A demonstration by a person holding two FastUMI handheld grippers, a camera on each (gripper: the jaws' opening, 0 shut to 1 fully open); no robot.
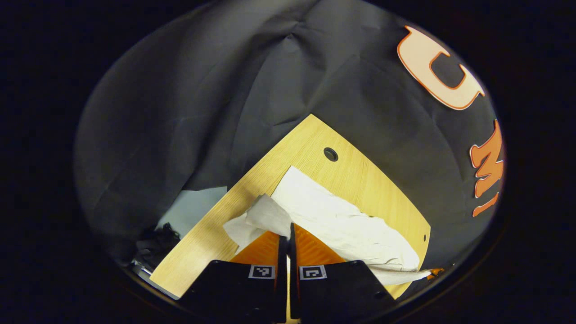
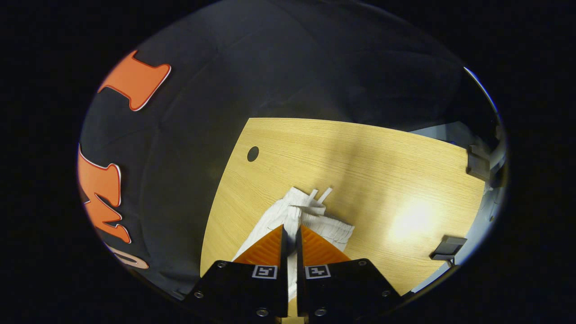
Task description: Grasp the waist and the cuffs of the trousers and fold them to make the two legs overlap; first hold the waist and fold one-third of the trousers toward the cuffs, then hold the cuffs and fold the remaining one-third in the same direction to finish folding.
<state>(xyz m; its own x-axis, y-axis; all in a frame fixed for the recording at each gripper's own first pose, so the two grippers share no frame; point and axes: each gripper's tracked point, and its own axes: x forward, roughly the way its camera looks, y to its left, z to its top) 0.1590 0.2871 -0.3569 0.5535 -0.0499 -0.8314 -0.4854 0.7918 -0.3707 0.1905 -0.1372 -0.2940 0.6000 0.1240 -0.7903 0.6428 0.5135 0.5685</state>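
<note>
On the light wood-grain desk [image 2: 360, 148], white crumpled cotton trousers [image 1: 333, 216] lie mid-frame. I hold both ends pinched, I judge for laying one leg over the other: my right hand-held gripper [image 2: 290, 231] is clamped on the drawstring waist [image 2: 310, 211], my left hand-held gripper [image 1: 288, 231] on a cuff [image 1: 265, 216] lifted lower centre.

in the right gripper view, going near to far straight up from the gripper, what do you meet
right gripper → white trousers → drawstring ends → bare wooden table → black cloth wall
</note>
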